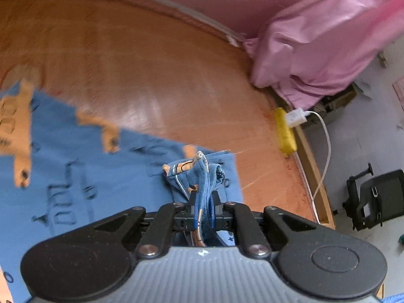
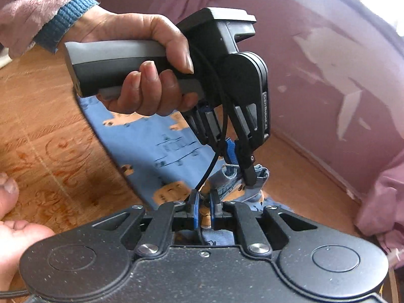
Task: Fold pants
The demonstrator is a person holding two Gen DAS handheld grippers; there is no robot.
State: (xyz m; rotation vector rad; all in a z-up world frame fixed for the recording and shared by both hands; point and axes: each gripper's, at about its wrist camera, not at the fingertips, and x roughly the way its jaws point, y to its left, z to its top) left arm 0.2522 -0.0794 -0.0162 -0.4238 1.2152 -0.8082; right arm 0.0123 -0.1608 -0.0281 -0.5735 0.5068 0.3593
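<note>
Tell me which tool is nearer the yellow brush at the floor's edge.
Left. The left tool, shut on the pants, faces the yellow brush ahead to its right. The right tool's view shows no brush.

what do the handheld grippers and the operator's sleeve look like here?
Left gripper: grey ribbed pistol handle, black body and linkage arms, white lettering down one side, blue pads, a thin black cable looping down. Right gripper: speckled black housing, two round caps, silver pivot screws, blue-edged fingers. Left hand wears a fuzzy pink sleeve over a blue ribbed cuff.

Soft blue cloth pants (image 1: 101, 176); glossy wood-look floor (image 1: 141, 70); matt black plastic left gripper (image 1: 204, 203).
</note>
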